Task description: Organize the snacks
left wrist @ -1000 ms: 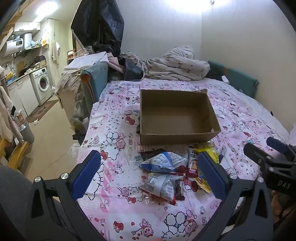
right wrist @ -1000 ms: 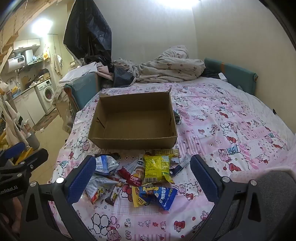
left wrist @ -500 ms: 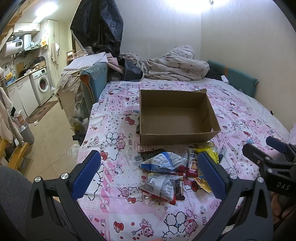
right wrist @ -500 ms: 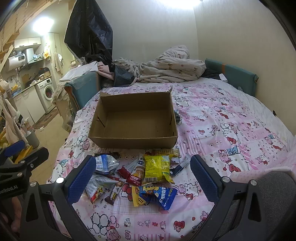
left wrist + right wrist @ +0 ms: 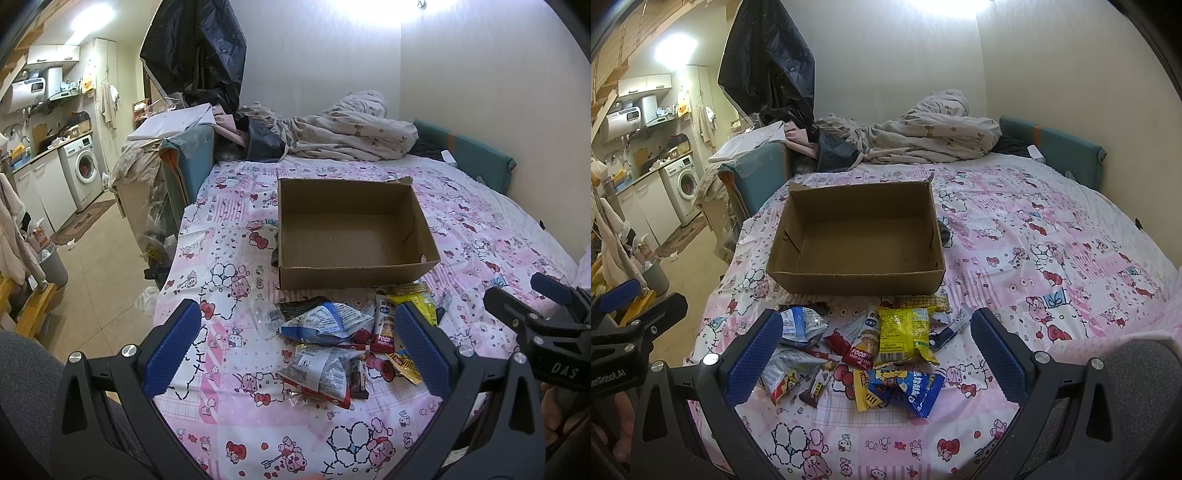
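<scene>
Left tongs [image 5: 295,347] and right tongs [image 5: 877,354], both spread wide apart and gripping nothing, hover above the bed [image 5: 1052,236]. The snack packets [image 5: 871,350] lie heaped between and just beyond their tips. The empty cardboard box [image 5: 857,236] sits directly beyond the heap.

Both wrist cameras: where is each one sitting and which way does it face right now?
Left wrist: rides the open left gripper, facing up the bed at the empty cardboard box; right gripper at its right edge.
Right wrist: rides the open right gripper, over the yellow snack packet; left gripper at its left edge.
Shared: box, snack pile, pink bedsheet.
</scene>
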{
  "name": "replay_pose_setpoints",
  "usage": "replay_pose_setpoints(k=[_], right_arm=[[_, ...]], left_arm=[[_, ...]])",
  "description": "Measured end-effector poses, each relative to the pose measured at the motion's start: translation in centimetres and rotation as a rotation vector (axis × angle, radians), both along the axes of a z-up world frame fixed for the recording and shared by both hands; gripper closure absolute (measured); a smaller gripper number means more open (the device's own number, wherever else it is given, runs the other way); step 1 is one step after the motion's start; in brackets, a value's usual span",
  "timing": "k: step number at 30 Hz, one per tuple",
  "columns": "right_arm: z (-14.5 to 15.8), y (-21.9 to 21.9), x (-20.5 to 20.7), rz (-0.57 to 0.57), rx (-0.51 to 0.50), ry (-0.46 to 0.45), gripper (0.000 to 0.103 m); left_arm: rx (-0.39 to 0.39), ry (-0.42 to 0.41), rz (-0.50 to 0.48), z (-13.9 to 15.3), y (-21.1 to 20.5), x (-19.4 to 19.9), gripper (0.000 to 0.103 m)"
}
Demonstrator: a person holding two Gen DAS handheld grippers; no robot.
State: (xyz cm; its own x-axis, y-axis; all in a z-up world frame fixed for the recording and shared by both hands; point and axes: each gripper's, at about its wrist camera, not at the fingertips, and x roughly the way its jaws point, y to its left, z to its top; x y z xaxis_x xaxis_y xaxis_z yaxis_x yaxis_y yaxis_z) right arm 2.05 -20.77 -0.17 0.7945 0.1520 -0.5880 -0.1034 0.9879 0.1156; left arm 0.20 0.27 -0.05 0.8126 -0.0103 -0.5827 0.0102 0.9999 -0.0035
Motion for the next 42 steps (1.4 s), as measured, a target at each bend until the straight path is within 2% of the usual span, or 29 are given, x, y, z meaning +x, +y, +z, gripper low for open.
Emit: replay_pose_setpoints(k=[42], right_arm=[[-0.07, 0.05, -0.01, 0.004, -0.015, 0.005, 0.0]], left_arm=[[-0.012, 0.006, 0.005, 0.09, 0.11, 0.12, 0.0]])
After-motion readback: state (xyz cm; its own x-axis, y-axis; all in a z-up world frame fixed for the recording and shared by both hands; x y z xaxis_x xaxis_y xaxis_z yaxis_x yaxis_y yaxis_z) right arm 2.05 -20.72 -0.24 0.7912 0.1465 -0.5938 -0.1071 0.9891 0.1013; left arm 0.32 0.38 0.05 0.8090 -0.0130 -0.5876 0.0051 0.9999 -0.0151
